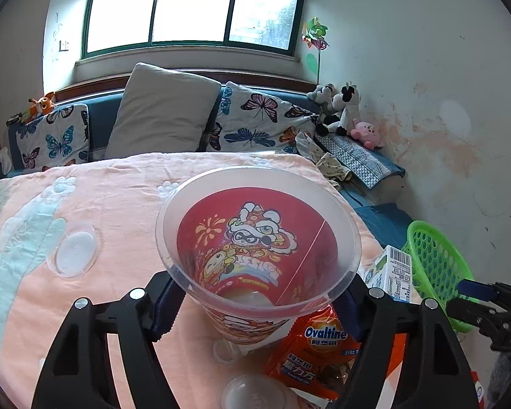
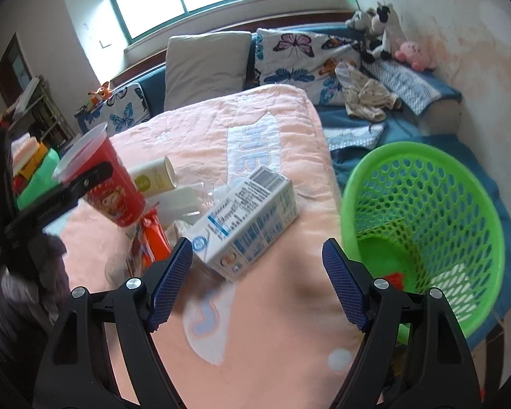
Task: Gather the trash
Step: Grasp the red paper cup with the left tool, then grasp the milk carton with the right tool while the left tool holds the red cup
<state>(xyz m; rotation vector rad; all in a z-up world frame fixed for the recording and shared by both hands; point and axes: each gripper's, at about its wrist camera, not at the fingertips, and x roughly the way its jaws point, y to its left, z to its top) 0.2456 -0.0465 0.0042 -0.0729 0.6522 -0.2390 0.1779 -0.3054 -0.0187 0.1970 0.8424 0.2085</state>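
Left tool (image 1: pixel 259 306): pinching the red printed cup (image 1: pixel 255 248) near its rim, raised off the pink blanket (image 1: pixel 119 204) covering the bed. The cup is tilted in the right wrist view. Risk: thin clear walls may flex under the pads and let the cup slip or crush; any liquid left inside would spill onto the blanket, though none can be confirmed.

Right tool (image 2: pixel 257 283): spread, holding nothing, low over the blanket just short of the milk carton (image 2: pixel 248 218). The carton lies on its side, skewed to the pads; closing across a corner could spin it away.

Beyond, the orange Ovaltine wrapper (image 1: pixel 316 351) and a clear lid (image 1: pixel 75 254) lie loose.

Green basket (image 2: pixel 426 225): beside the bed edge, well apart from the cup. A release from height could miss or tip it.
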